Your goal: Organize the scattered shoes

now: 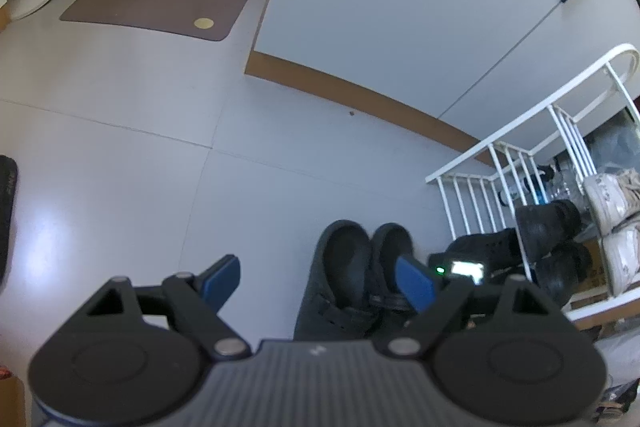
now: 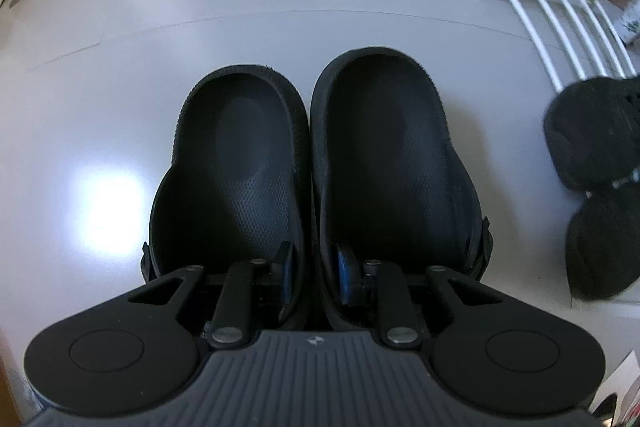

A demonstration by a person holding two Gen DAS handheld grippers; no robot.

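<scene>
While the right gripper (image 2: 313, 277) pinches the two touching inner side walls of a pair of black rubber clogs (image 2: 316, 163), one blue finger (image 2: 345, 279) inside each shoe, the pair sits side by side on the pale grey tiled floor (image 2: 120, 75). The left gripper (image 1: 318, 281) hangs released, its blue fingers (image 1: 414, 281) spread wide with nothing between them, above and to the left of the clogs (image 1: 352, 279). Just to the right stands a white metal slatted shoe rack (image 1: 516, 163) (black shoes (image 1: 546, 223) and white lace-up sneakers (image 1: 610, 201) fill its shelves), and another pair of black shoes (image 2: 596, 179) lies beside its foot. To the left and ahead the floor lies bare as far as the brown skirting board (image 1: 360, 91) and a brown doormat (image 1: 156, 1).
</scene>
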